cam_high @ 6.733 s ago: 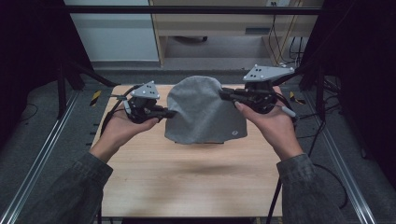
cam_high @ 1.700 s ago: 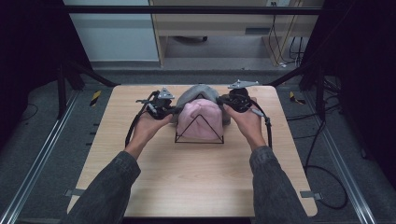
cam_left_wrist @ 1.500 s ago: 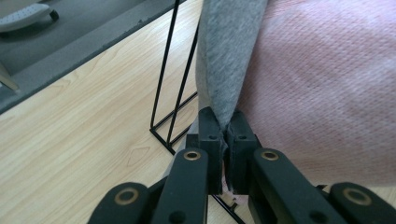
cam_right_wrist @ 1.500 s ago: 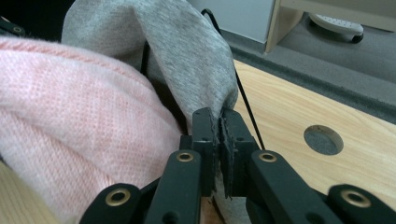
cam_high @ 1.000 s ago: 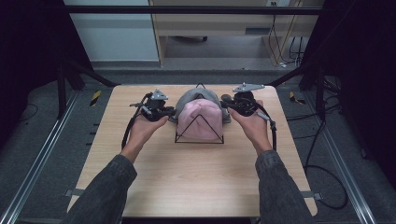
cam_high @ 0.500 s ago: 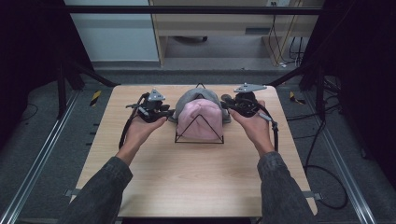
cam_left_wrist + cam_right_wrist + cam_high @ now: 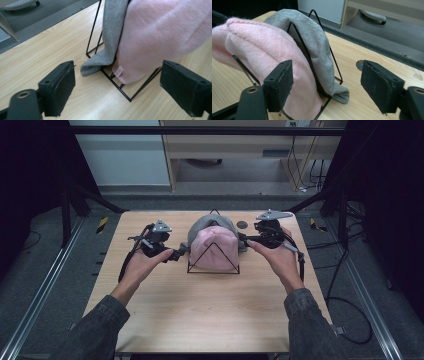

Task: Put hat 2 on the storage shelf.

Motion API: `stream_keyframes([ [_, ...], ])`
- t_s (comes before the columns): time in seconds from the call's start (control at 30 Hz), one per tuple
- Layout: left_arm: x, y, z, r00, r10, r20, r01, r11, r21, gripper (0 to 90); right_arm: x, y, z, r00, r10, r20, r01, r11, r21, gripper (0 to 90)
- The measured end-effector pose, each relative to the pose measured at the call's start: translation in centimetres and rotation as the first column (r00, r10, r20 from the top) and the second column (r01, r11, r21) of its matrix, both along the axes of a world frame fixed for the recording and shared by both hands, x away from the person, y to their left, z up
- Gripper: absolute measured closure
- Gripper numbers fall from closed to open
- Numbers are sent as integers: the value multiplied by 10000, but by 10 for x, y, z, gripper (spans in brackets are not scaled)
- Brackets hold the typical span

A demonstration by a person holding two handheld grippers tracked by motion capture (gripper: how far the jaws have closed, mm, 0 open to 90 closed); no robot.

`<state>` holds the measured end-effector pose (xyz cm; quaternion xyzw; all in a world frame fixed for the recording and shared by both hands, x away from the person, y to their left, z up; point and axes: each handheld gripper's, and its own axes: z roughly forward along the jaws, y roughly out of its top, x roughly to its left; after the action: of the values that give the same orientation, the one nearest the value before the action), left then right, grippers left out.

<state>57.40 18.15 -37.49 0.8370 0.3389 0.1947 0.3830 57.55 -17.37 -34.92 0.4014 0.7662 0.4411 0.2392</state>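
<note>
Both grippers have just opened and backed off the wire rack (image 7: 213, 267) — left gripper (image 7: 176, 254) and right gripper (image 7: 243, 239) flank it, jaws apart and empty — leaving the grey hat (image 7: 202, 224) draped behind the pink hat (image 7: 215, 247), apparently released to hang.

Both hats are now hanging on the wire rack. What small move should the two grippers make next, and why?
Probably draw both away sideways. The grey hat and pink hat hang on the wire rack. The left gripper and right gripper have just been opening; their jaws stand wide with nothing between them.
</note>
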Motion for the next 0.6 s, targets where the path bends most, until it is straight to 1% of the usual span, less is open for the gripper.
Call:
stream_keyframes([
  [0.13,-10,2,-1,9998,-210,-24,210,9998,-13,102,-7,-4,0,10000,-17,-25,17,10000,10,217],
  [0.2,-12,3,-2,9996,-266,-16,266,9996,24,96,-9,-6,0,10000,-13,-20,13,10000,-15,208],
  [0.23,-17,4,-2,9993,-376,-55,377,9993,35,90,-12,-7,0,10000,-34,-11,34,10000,-7,198],
  [0.3,-21,6,-3,9991,-421,-22,421,9991,-4,80,-18,-12,0,9999,-92,-85,92,10000,-12,170],
  [0.4,-28,9,-3,9985,-549,-20,549,9985,-8,67,-26,-17,-1,9999,-141,-2,141,9999,1,153],
  [0.43,-32,11,-3,9980,-630,-10,630,9980,30,63,-31,-21,0,9998,-184,37,184,9998,6,144],
  [0.5,-35,13,-3,9978,-663,37,663,9978,95,57,-32,-22,0,9998,-204,48,204,9998,-14,139],
  [0.53,-39,15,-2,9979,-643,59,643,9979,91,57,-38,-26,1,9997,-245,-11,245,9997,24,120],
  [0.57,-39,15,-2,9979,-643,59,643,9979,91,57,-38,-26,1,9997,-245,-11,245,9997,24,120],
  [0.6,-43,17,-2,9974,-719,19,719,9974,49,54,-42,-29,0,9996,-281,-6,281,9996,-7,111],
])
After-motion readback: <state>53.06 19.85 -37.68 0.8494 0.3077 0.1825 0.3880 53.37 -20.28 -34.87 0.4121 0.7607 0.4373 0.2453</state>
